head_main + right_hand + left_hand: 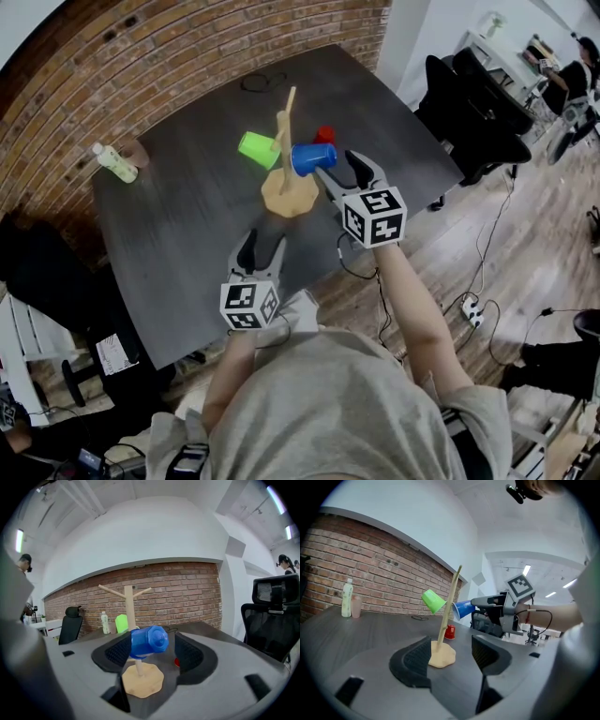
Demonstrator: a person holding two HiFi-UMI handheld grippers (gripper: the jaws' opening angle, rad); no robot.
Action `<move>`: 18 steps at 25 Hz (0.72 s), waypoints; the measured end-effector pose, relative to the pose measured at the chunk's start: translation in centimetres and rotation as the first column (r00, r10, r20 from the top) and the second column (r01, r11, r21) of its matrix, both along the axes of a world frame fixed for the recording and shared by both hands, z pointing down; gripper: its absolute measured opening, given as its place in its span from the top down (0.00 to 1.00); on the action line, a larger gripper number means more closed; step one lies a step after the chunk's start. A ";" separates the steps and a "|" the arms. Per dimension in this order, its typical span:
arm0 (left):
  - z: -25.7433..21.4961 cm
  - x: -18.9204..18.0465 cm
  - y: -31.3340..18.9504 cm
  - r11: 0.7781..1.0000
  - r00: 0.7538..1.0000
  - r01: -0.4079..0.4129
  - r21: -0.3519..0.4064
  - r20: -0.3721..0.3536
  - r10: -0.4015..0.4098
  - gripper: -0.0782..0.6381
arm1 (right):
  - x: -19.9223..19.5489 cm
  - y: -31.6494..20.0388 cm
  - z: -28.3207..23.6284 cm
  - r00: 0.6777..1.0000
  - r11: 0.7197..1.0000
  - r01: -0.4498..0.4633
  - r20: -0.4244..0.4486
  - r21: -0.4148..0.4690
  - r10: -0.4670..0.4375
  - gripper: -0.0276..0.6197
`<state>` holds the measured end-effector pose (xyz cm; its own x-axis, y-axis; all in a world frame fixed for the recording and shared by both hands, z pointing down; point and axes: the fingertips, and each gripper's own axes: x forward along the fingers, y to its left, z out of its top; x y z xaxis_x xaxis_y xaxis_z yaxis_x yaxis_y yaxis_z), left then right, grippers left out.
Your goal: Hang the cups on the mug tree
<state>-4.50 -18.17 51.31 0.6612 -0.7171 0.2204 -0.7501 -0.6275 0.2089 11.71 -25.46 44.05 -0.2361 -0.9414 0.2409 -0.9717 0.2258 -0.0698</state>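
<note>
Two jaws of your right gripper [151, 649] stand apart around the blue cup [149, 641], which hangs on the right peg of the mug tree [129, 603]; the green cup [121, 623] hangs left. Your left gripper [451, 651] is spread, empty. Grip the red cup [324, 134], far on the table [187, 234], across its wall: probably light, thin, easily crushed.

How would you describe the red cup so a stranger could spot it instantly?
On the dark table, find the wooden mug tree near the middle. The red cup sits on the tabletop just beyond the tree's base. It is the only cup down on the table; the green cup and blue cup are up at the branches.
</note>
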 end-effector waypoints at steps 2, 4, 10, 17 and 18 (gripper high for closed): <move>-0.2 0.1 0.5 1.000 1.000 0.000 0.006 -0.001 0.000 0.52 | 0.3 0.9 -0.2 1.000 1.000 -0.006 0.000 0.004 0.006 0.54; -0.6 0.2 1.0 1.000 1.000 0.001 0.013 -0.004 -0.001 0.52 | 0.6 1.9 -0.4 1.000 1.000 -0.011 0.002 0.009 0.011 0.54; -1.7 0.5 2.9 0.999 1.000 0.012 0.034 -0.008 -0.012 0.52 | 1.2 5.9 -0.7 0.999 0.999 -0.028 0.016 0.023 0.028 0.54; -2.0 1.4 4.7 1.000 1.000 0.008 0.030 -0.007 -0.008 0.52 | 2.4 9.6 0.1 0.998 0.998 -0.058 0.002 0.023 0.058 0.54; -1.9 1.6 4.8 1.000 1.000 0.003 0.029 -0.006 -0.003 0.52 | 2.6 10.0 0.3 0.998 0.998 -0.062 0.004 0.021 0.062 0.54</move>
<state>-2.86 -13.40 49.36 0.6604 -0.7250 0.1956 -0.7507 -0.6311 0.1953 14.32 -15.49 44.34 -0.1781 -0.9590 0.2205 -0.9836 0.1669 -0.0686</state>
